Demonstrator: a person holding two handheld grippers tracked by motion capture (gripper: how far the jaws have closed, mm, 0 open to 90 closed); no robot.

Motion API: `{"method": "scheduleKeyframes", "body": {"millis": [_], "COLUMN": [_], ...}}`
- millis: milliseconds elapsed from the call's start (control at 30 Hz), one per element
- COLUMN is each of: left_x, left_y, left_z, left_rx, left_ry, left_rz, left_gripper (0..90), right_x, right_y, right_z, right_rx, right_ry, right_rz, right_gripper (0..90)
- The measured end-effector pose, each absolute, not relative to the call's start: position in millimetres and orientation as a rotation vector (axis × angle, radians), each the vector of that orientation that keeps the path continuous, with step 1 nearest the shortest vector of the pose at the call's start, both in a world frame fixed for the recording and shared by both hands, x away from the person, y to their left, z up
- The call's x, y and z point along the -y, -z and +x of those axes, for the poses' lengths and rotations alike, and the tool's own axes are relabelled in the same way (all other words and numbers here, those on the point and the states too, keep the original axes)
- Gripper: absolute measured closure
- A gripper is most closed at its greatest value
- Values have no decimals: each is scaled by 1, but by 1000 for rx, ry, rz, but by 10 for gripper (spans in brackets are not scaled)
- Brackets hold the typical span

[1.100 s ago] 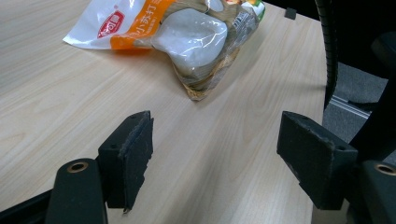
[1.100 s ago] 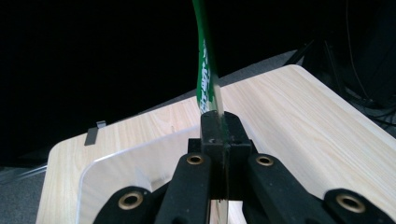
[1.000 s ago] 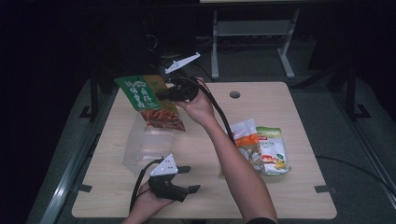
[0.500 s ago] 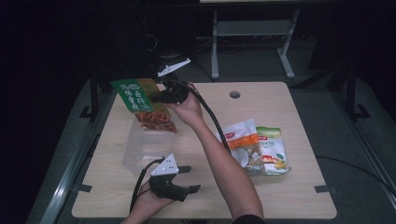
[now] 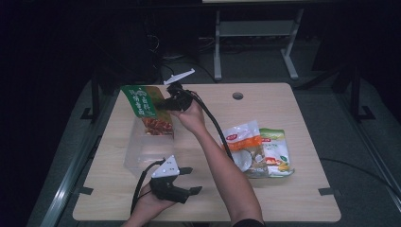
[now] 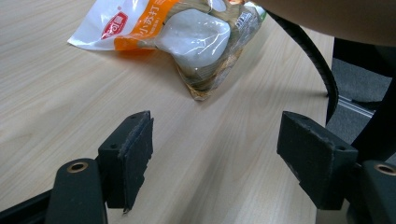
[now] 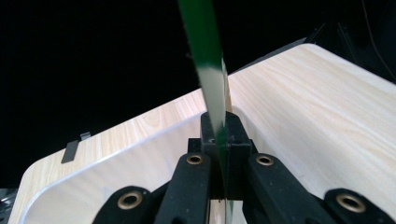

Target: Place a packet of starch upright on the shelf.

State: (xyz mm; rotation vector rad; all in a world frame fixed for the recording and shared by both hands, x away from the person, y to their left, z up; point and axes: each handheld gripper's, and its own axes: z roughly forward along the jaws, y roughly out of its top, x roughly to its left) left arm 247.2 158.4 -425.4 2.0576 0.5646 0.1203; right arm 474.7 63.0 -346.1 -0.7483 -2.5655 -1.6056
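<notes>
Right gripper [image 5: 166,105]: jaws closed flat on the edge of a green snack packet [image 5: 144,105], seen edge-on between the pads in the right gripper view [image 7: 212,88]. Packet held tilted over the far end of a clear plastic container [image 5: 146,151]; its lower, reddish part is seen inside or just behind the container's far wall, and which of the two cannot be told from the high view. Compared with a second ago, packet and gripper are found lower and nearer the container's opening, the packet's bottom now sunk to the level of the rim.

Left gripper [image 5: 187,182]: jaws held wide apart, nothing between them, rested low on the near edge of the table [image 5: 302,198]; unchanged in place since the earlier frame.

Other stock: an orange-and-white packet [image 5: 242,142] and a green-edged packet [image 5: 276,151] laid touching, partly overlapped, at the right of the table, well apart from the container. The orange-and-white one is also seen ahead of the left gripper's pads [image 6: 177,32].
</notes>
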Motion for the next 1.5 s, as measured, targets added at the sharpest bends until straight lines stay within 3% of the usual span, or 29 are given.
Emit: {"method": "scheduleKeyframes", "body": {"millis": [400, 567, 733, 1000, 1500], "left_x": [-159, -158, -158, -157, -157], "left_y": [426, 426, 426, 426, 429], "left_z": [249, 249, 249, 249, 251], "left_rx": [-567, -568, -571, -574, -582], "left_ry": [-121, -118, -110, -109, -101], "left_rz": [2057, 2056, 2047, 2052, 2061], "left_gripper": [265, 265, 266, 265, 263], "right_x": [-50, -45, -33, -8, 42], "right_y": [352, 350, 348, 341, 338], "right_z": [477, 476, 477, 473, 457], "right_rx": [2583, 2628, 2625, 2596, 2557], "right_ry": [1610, 1580, 1575, 1574, 1576], "right_rz": [-741, -772, -784, -806, -848], "right_gripper": [875, 662, 577, 520, 494]}}
